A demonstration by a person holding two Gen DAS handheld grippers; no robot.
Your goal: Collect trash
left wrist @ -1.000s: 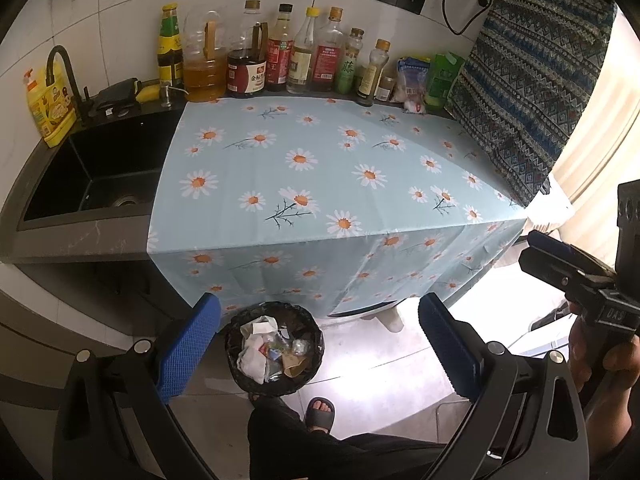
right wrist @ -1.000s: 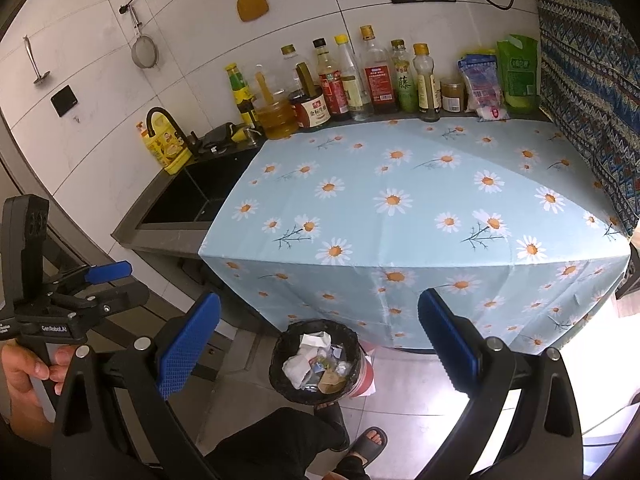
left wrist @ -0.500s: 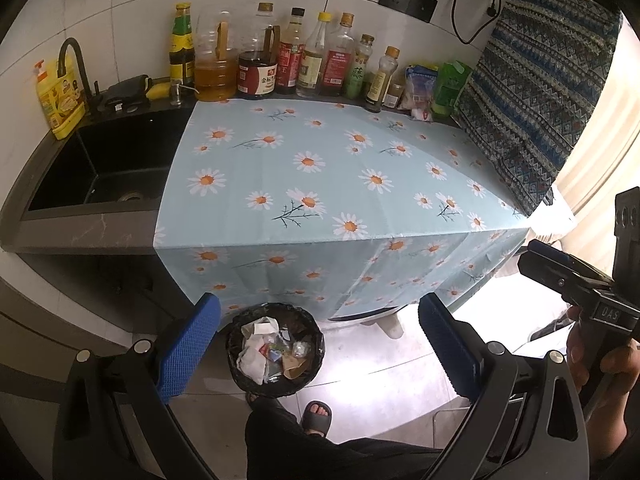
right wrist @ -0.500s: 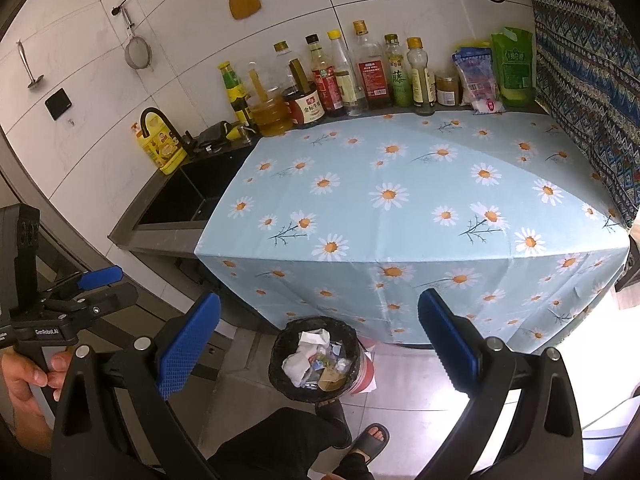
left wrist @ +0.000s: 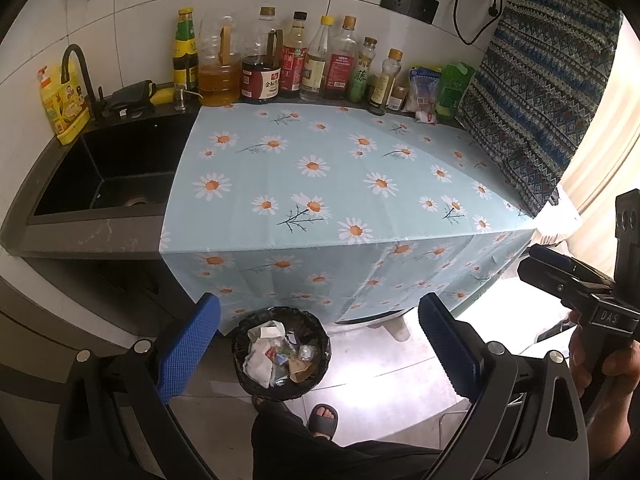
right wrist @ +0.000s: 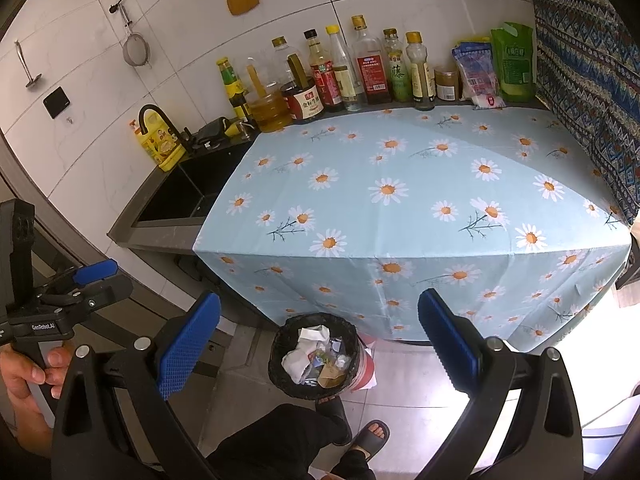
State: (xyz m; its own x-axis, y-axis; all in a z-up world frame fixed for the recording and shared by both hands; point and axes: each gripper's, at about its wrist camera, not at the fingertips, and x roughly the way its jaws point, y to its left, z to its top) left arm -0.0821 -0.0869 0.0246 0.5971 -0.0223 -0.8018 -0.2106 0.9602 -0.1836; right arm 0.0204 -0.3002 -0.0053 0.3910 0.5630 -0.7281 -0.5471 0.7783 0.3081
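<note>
My left tongs [left wrist: 319, 344] stand wide, their blue knobbed rubber pads holding nothing. Below the counter's front edge, on the grey tiled floor, sits the round black-lined mesh trash bin [left wrist: 282, 354], full of crumpled white paper and wrappers. The smooth daisy-printed light blue cloth [right wrist: 400, 200] covers the counter. My right tongs [right wrist: 319, 344] are wide too.

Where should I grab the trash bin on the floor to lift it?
Grip the bin's rolled black rim, coming straight down from above: it stands upright, its mouth open upward. Take the near side; the tablecloth overhangs the far side.
</note>
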